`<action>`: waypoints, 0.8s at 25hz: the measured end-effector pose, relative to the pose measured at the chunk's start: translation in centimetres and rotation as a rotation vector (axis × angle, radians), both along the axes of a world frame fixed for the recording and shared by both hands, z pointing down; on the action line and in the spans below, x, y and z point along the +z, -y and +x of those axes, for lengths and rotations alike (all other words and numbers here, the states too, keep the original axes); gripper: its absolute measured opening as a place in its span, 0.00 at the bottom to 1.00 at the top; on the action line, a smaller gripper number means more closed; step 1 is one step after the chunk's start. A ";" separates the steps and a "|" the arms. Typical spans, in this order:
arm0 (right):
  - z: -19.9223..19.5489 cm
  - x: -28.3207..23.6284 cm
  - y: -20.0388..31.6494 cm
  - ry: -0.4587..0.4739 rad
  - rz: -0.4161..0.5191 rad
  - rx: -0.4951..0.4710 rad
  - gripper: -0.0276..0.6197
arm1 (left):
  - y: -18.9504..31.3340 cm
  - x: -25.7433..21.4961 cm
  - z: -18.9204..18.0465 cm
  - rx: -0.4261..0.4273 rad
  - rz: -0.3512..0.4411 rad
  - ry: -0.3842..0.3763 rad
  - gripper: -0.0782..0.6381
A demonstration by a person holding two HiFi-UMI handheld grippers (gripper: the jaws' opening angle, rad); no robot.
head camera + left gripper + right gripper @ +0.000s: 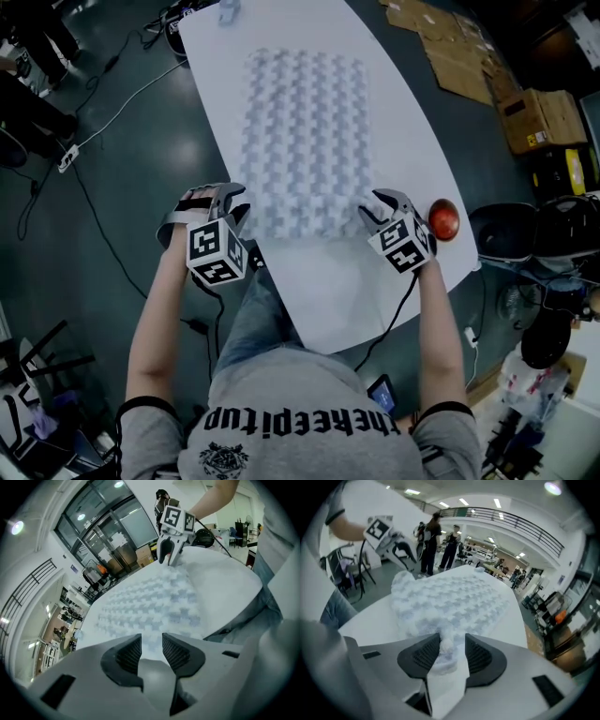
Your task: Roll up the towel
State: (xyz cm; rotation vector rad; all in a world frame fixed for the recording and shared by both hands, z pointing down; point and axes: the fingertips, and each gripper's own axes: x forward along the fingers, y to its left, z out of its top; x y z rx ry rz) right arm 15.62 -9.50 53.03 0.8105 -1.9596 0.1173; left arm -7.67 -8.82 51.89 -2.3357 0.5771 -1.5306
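Rolling stage: barely begun, by the look of it; towel (305,141) flat and full length on worktop (347,281), no roll showing at the near edge.
Towel place: stretching away ahead of both sets of fingers, near edge right at the fingertips.
Left gripper (234,208): fingers (127,654) a narrow way apart, nothing between them, towel edge just beyond the tips.
Right gripper (377,208): fingers (482,657) likewise part open, a bunched tuft of towel edge between them, pads seemingly not pressing on it.
Next move: probably calls for pinching both near corners together, then turning the edge over, away from the fingers, evenly on both sides so the roll starts straight; thick loose pile likely to slip from a shallow grip.
Risk: ball (443,218) just outside the right fingers, near enough to get knocked.
Head view only: whole outline of the towel, both grippers at its near corners, the ball, cardboard (459,56) far ahead and to the right of the fingers.
Left gripper view only: empty gap between the left fingers; right gripper seen across the near edge, tips down at the towel.
Right gripper view only: tuft raised between the right fingers, hidden in the head view by the gripper body; near edge puffed up rather than lying flat.
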 end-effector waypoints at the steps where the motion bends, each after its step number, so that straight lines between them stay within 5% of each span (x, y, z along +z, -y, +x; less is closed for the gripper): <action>1: 0.1 0.4 0.1 -0.038 0.005 -0.011 0.27 | -0.9 0.0 0.7 0.024 -0.006 -0.002 0.30; 6: 0.8 1.7 0.3 -0.020 -0.039 0.046 0.29 | -5.3 2.4 3.5 0.141 -0.070 0.025 0.36; 14: 0.9 -2.9 1.3 0.238 0.006 0.146 0.30 | -5.5 6.0 3.9 0.123 -0.137 0.108 0.38; 20: -1.2 -1.2 -4.8 0.063 -0.053 -0.147 0.34 | -5.0 6.9 3.9 0.129 -0.136 0.135 0.38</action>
